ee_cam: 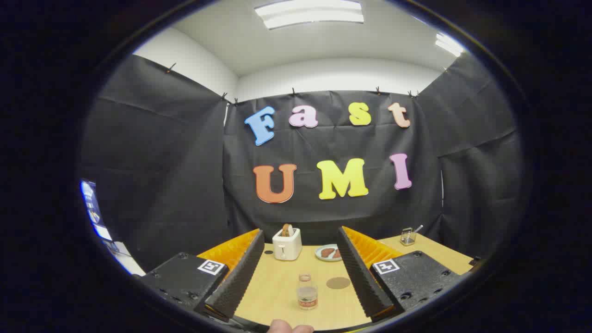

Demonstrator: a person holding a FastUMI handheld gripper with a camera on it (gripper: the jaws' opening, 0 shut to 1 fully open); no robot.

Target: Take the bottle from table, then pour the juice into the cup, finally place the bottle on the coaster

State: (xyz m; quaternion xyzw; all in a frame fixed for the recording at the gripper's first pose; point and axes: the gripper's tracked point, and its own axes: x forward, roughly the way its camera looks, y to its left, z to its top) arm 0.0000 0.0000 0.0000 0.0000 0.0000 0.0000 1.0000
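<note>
My tool (296,273) is spread wide with nothing in its grip, both fingers hanging above the pale wooden counter (273,296). A fingertip (289,327) of my hand shows at the nearest edge. Between the fingers, slightly toward the right one and touching neither, the small clear plastic bottle (307,291) stands upright with its cap off; it carries a band label low on its body, too small for me to read. Nothing stands between the tool and that bottle. Just beyond it and to the right, close by the right finger, the round brown coaster (338,282) lies flat. Farther on, a white toaster (286,244) with a slice of bread poking from its slot sits near the left finger's tip, and a pale round plate (323,254) holding brown pieces sits beside the right finger's tip. Beyond the right finger, near the back cloth, stands a clear glass cup (407,236) with a straw-like stick in it.
</note>
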